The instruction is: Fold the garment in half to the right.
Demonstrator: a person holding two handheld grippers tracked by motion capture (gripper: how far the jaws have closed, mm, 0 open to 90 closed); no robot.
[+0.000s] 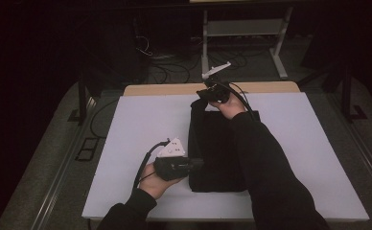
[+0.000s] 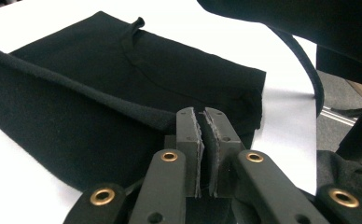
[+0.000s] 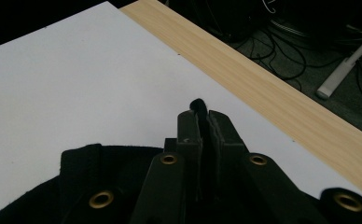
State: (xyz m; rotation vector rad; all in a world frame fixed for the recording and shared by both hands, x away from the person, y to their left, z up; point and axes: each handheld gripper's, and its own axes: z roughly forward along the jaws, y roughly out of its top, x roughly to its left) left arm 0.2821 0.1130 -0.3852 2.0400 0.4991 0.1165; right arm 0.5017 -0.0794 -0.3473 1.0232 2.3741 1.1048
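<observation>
Black fleece garment [image 1: 213, 148], folded lengthwise on the white-covered bench [image 1: 126, 124], near edge pinched in the left gripper [image 2: 202, 122] jaws, far corner nipped in the right gripper [image 3: 202, 112] jaws: risk—thin bites may slip under uneven pulling, letting the fold sag or skew.
</observation>
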